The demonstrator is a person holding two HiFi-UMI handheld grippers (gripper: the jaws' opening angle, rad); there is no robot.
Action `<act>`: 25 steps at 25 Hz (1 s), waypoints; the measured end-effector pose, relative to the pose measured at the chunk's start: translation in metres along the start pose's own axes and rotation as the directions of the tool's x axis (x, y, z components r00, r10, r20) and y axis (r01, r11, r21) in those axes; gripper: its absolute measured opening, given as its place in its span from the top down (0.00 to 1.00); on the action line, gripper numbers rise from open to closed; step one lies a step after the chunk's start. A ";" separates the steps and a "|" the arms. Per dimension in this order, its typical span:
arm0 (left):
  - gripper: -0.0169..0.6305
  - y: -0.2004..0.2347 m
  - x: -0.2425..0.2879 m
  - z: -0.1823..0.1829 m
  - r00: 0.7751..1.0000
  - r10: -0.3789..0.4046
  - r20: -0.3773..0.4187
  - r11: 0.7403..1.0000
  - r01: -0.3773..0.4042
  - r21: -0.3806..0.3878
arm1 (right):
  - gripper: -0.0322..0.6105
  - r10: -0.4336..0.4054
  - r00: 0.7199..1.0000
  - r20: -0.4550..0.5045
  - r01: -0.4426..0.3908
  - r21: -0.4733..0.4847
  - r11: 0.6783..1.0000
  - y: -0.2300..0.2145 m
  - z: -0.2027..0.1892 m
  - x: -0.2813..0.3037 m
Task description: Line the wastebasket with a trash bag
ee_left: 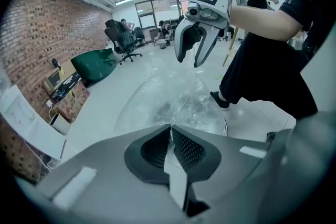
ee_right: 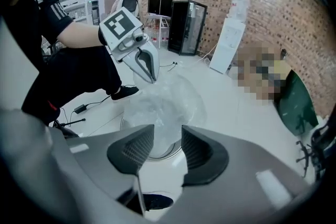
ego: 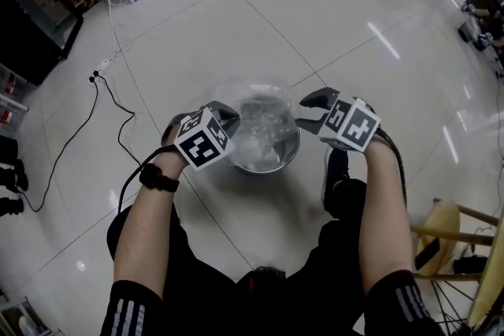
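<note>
Trash bag (ego: 257, 120): clear crinkled film ballooning over round shiny metal wastebasket (ego: 290, 151).

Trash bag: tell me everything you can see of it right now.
The bag is clear, thin, crinkled plastic film, puffed into a dome over the round metal basket, with its lower part bunched inside. The left claw is shut on a fold of its edge. The right claw stands open, pinching nothing; whether it touches the film I cannot tell.
</note>
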State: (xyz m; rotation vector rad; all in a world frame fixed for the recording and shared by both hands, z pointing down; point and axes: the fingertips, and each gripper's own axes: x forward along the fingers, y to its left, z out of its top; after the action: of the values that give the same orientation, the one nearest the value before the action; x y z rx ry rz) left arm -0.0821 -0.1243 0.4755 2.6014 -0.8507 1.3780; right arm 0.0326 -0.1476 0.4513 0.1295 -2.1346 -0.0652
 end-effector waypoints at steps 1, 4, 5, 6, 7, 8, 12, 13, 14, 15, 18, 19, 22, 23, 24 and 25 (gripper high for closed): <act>0.98 -0.001 0.001 0.001 1.000 -0.002 0.002 1.000 0.002 0.004 | 0.68 -0.011 1.000 0.013 0.011 -0.003 1.000 -0.002 0.003 -0.001; 0.98 -0.004 0.002 0.006 1.000 -0.011 0.011 1.000 0.010 0.020 | 0.66 -0.057 0.997 0.056 0.058 -0.014 0.998 -0.011 0.016 0.001; 0.98 -0.005 0.002 0.007 1.000 -0.014 0.014 1.000 0.014 0.026 | 0.66 -0.070 0.995 0.072 0.071 -0.013 0.997 -0.014 0.021 0.003; 0.98 -0.007 0.001 0.009 1.000 -0.018 0.017 0.999 0.017 0.032 | 0.66 -0.081 0.993 0.083 0.082 -0.009 0.997 -0.016 0.024 0.006; 0.98 -0.008 0.001 0.010 1.000 -0.020 0.021 0.999 0.019 0.038 | 0.66 -0.091 0.992 0.087 0.092 -0.005 0.996 -0.018 0.026 0.011; 0.98 -0.010 0.000 0.012 0.999 -0.022 0.024 0.999 0.021 0.042 | 0.65 -0.103 0.991 0.080 0.104 -0.005 0.995 -0.020 0.026 0.017; 0.98 -0.014 -0.002 0.019 0.999 -0.019 0.038 0.998 0.017 0.057 | 0.65 -0.112 0.994 0.020 0.112 -0.011 0.994 -0.021 0.017 0.045; 0.98 -0.013 -0.003 0.020 0.999 -0.015 0.040 0.998 0.012 0.058 | 0.66 -0.083 0.997 0.010 0.082 0.003 0.997 -0.015 0.015 0.054; 0.98 -0.011 -0.005 0.020 0.999 -0.008 0.043 0.998 0.006 0.057 | 0.67 -0.049 0.999 -0.001 0.049 0.014 0.999 -0.007 0.013 0.064; 0.98 -0.008 -0.007 0.020 0.999 0.000 0.046 0.999 -0.002 0.055 | 0.68 -0.019 1.000 -0.014 0.019 0.018 1.000 0.001 0.011 0.073; 0.98 0.001 -0.015 0.022 0.997 0.029 0.065 0.999 -0.032 0.040 | 0.68 0.064 0.997 -0.041 -0.063 0.014 0.998 0.027 0.006 0.100; 0.98 0.004 -0.018 0.024 0.997 0.038 0.074 0.999 -0.041 0.036 | 0.68 0.086 0.995 -0.048 -0.086 0.007 0.996 0.035 0.006 0.108; 0.98 0.010 -0.024 0.030 0.993 0.053 0.105 0.998 -0.056 0.022 | 0.68 0.128 0.990 -0.061 -0.129 -0.004 0.992 0.051 0.005 0.127; 0.98 0.010 -0.025 0.033 0.992 0.054 0.114 0.998 -0.057 0.019 | 0.68 0.135 0.989 -0.064 -0.136 -0.006 0.991 0.054 0.005 0.133; 0.98 0.010 -0.025 0.035 0.991 0.054 0.120 0.998 -0.056 0.018 | 0.68 0.137 0.988 -0.069 -0.138 -0.012 0.990 0.056 0.004 0.138; 0.98 0.009 -0.025 0.036 0.991 0.052 0.125 0.998 -0.055 0.018 | 0.68 0.134 0.988 -0.078 -0.136 -0.020 0.991 0.056 0.002 0.142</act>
State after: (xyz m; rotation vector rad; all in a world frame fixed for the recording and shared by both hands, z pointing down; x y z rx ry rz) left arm -0.0707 -0.1326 0.4326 2.7246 -0.9336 1.2551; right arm -0.0489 -0.1084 0.5747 -0.0273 -2.0600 -0.0082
